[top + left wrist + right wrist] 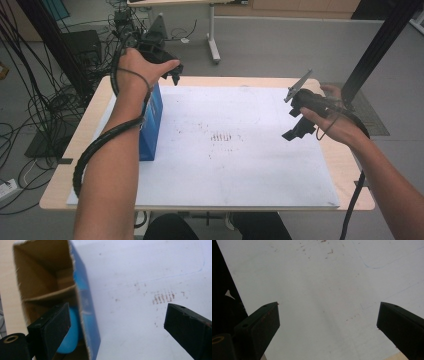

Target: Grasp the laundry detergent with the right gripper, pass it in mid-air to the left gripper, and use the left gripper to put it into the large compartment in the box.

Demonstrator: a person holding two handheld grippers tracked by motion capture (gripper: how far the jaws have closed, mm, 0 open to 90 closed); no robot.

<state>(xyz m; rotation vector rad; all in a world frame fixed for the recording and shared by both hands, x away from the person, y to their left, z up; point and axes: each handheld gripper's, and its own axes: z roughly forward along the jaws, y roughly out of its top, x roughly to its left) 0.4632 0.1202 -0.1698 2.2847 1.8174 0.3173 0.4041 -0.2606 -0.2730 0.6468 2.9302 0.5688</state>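
Note:
An open-topped blue cardboard box [151, 125] stands upright at the left side of the white sheet [240, 165]. In the left gripper view I look down into the box [85, 302]: brown inner walls, a cardboard divider, and a rounded light-blue object [71, 337] lying at the bottom. My left gripper [172, 71] hangs above the box's far end; its jaws [117, 312] stand wide apart with nothing between them. My right gripper [296, 125] hovers over the right part of the sheet, open and empty [328, 307].
The wooden table [87, 135] carries the sheet, which has faint brown marks [225, 136] at its middle. Cables [30, 105] lie on the floor to the left. A black frame post [380, 45] rises at the right, and another table's leg [214, 47] stands behind.

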